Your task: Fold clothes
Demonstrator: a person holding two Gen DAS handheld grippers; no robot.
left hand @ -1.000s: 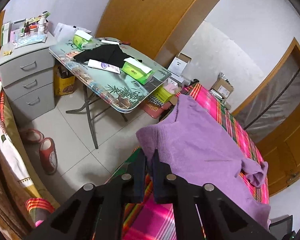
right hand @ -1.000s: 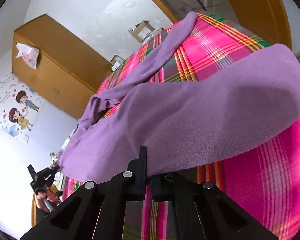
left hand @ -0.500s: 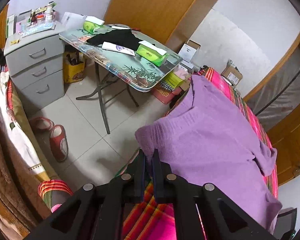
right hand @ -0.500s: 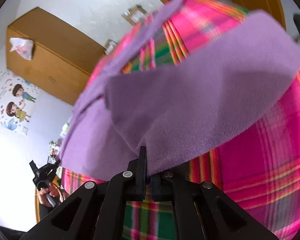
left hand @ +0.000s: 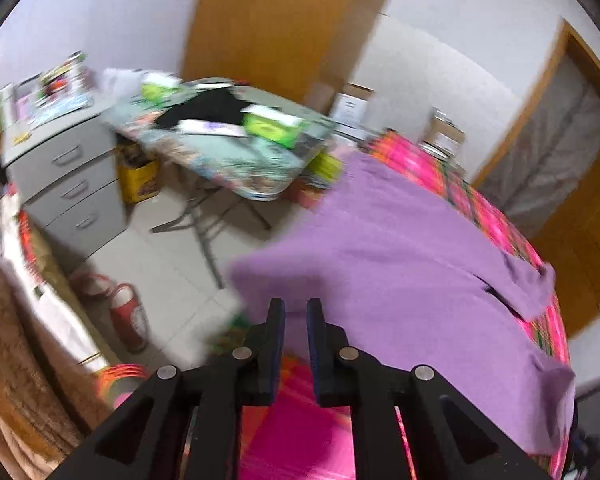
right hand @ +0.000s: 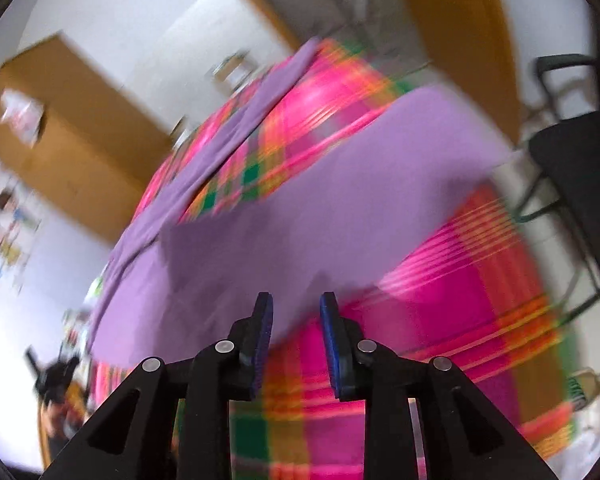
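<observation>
You are letting go: both the left claw (left hand: 296, 312) and right claw (right hand: 296, 308) are opening, pads clear, so the purple sweater (left hand: 400, 264) settles flat on the plaid bed (right hand: 440, 300).

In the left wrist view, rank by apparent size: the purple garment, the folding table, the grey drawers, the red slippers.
1. Purple garment, nearest the camera, which inflates it.
2. Folding table.
3. Grey drawers, close to the table; blur makes that order unsure.
4. Red slippers.

Opening left tongs (left hand: 296, 312) over purple garment (left hand: 400, 256)
</observation>
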